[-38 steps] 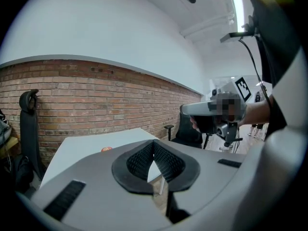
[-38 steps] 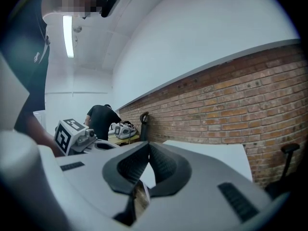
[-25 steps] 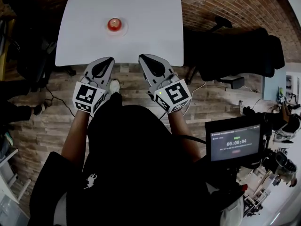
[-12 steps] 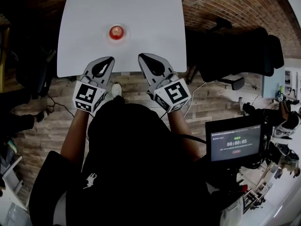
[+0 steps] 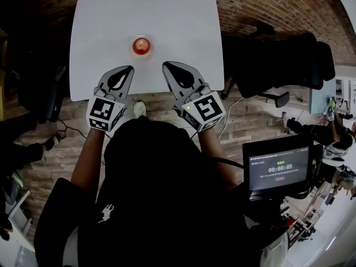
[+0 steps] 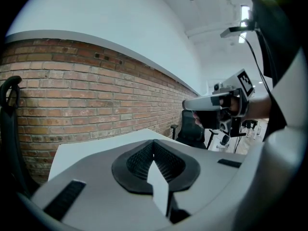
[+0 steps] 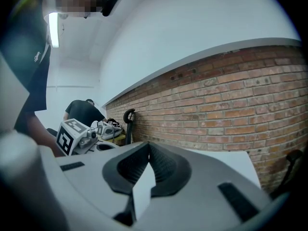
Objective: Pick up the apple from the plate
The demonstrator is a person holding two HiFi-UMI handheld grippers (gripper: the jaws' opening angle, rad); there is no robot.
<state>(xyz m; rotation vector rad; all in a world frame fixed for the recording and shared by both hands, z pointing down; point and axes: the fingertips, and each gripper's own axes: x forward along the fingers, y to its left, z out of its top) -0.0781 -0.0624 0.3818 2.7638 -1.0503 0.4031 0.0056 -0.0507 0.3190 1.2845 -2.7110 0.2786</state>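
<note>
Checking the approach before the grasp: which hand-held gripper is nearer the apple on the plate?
Left, slightly. In the head view the left hand-held gripper is just below-left of the apple; the right hand-held gripper is farther to its lower right. Neither touches it.

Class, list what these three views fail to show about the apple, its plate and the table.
- Small red apple on the round white plate: too small in the head view to judge stem or blemishes.
- Same apple: unseen in both gripper views; the shut left hand-held gripper and right hand-held gripper fill the lower frame.
- Rectangular white table: legs hidden beneath its top in the head view.
</note>
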